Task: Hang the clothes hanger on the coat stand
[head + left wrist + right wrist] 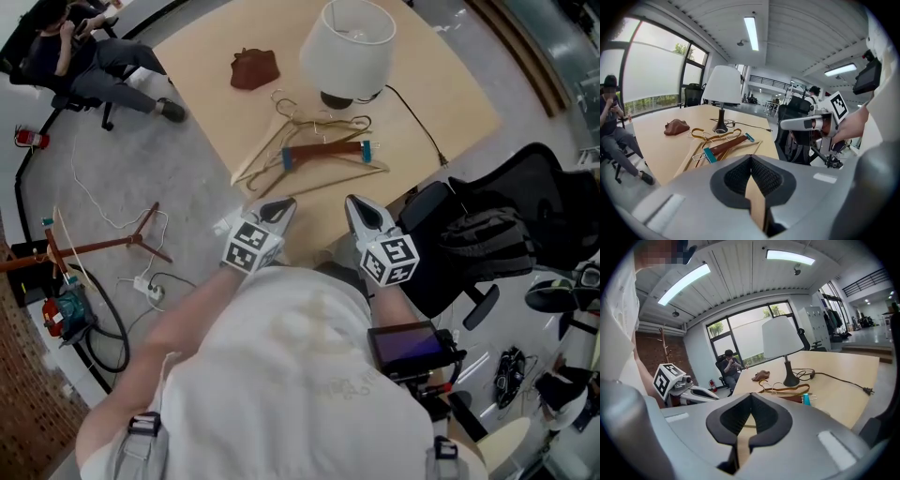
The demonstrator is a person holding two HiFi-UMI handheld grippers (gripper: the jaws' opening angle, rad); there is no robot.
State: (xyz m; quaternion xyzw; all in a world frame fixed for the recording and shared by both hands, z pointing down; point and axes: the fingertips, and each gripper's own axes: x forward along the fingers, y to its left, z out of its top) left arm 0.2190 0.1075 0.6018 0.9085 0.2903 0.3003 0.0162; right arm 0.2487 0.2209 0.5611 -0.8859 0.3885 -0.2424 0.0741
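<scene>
The clothes hangers (314,150) lie in a loose pile on the table (422,84), just in front of the lamp (349,47). Your left gripper (281,208) and right gripper (359,206) hover at the near edge, both with jaws pressed together on nothing. Spread one gripper's jaws first, then take a single hanger by its neck, leaving the hook free for the coat stand (663,341), well off to your left

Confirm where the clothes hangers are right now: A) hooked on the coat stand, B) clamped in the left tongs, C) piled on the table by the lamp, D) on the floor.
C: the clothes hangers lie piled on the table beside the lamp; the left tongs and right tongs are shut and empty.
</scene>
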